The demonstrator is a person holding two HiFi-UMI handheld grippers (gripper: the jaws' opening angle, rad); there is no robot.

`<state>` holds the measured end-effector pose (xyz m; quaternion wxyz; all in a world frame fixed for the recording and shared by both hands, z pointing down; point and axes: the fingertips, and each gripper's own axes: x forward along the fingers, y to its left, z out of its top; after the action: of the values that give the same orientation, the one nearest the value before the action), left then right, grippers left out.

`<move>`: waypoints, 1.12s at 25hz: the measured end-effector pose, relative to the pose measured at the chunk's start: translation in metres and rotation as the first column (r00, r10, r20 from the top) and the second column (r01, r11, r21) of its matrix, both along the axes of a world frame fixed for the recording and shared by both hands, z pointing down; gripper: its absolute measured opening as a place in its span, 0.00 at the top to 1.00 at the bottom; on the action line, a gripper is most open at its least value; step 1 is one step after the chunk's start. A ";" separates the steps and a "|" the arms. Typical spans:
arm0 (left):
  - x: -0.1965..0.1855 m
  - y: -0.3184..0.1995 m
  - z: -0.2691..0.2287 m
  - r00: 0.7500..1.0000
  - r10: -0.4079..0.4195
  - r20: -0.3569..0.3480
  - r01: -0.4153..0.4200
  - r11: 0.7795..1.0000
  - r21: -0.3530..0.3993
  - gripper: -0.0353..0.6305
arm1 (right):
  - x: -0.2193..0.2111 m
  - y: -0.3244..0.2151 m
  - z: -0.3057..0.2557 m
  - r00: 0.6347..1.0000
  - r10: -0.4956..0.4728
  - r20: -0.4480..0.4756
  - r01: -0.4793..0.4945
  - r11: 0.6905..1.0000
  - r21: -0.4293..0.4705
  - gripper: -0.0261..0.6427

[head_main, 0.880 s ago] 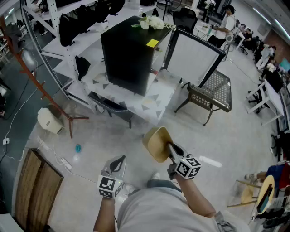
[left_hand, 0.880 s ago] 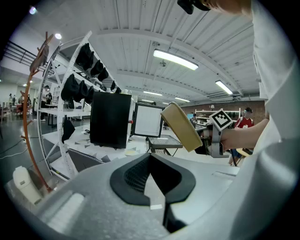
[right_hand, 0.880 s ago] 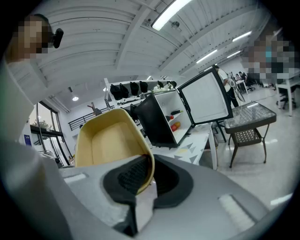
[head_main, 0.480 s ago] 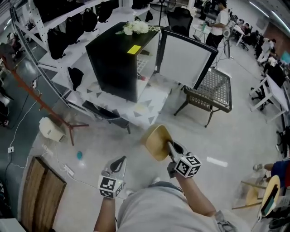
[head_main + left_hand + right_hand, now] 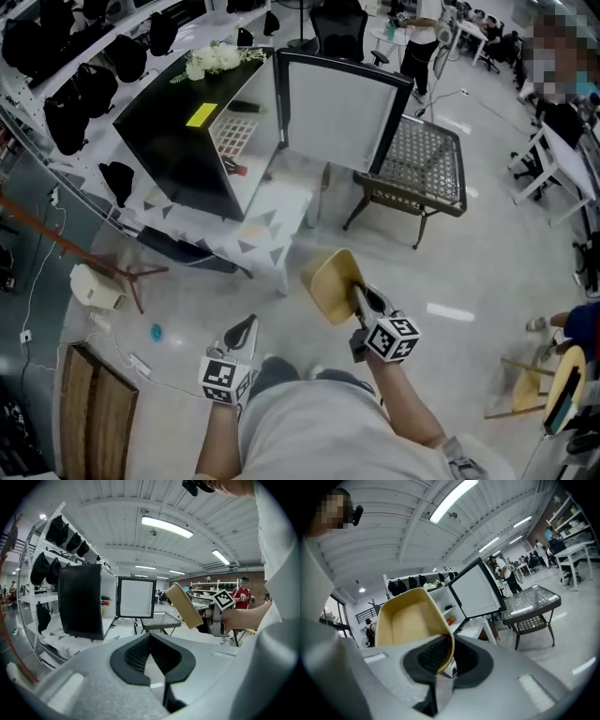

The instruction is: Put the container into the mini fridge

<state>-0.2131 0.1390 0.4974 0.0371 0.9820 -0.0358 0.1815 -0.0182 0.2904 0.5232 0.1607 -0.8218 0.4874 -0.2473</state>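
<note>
My head view looks steeply down; both gripper views sit low, facing forward along their jaws. All three share the black boxy mini fridge [image 5: 178,141], well ahead.

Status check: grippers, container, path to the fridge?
Right gripper shut on container rim, held tilted. Left gripper shut, empty. Mini fridge ahead, door open; wire table beside door.

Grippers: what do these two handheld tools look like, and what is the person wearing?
The left gripper and right gripper each have a light grey body, black textured jaw pads and a white cube with black square markers. The person wears a pale short-sleeved top.
</note>
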 end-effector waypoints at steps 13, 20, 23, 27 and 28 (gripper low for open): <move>0.128 -0.092 0.014 0.997 0.073 -0.001 -0.073 0.997 -0.010 0.94 | 0.114 -0.074 0.017 0.999 0.035 -0.031 -0.037 0.996 -0.082 0.91; 0.175 -0.146 0.024 0.996 0.085 -0.011 -0.085 0.995 -0.051 0.94 | 0.165 -0.153 0.012 0.997 -0.011 -0.076 0.002 0.993 -0.121 0.91; 0.189 -0.157 0.028 0.994 0.105 -0.003 -0.105 0.994 -0.044 0.94 | 0.178 -0.178 0.009 0.995 -0.025 -0.093 0.014 0.993 -0.118 0.91; 0.202 -0.166 0.028 0.994 0.110 -0.006 -0.110 0.993 -0.042 0.94 | 0.192 -0.201 0.008 0.990 -0.062 -0.127 0.043 0.988 -0.145 0.91; 0.203 -0.167 0.029 0.994 0.111 -0.003 -0.111 0.993 -0.043 0.94 | 0.196 -0.205 0.008 0.988 -0.069 -0.136 0.048 0.987 -0.153 0.91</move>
<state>-0.0099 -0.0277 0.5263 0.0481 0.9815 0.0229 0.1837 0.1778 0.0850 0.5317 0.0564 -0.8322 0.5017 -0.2293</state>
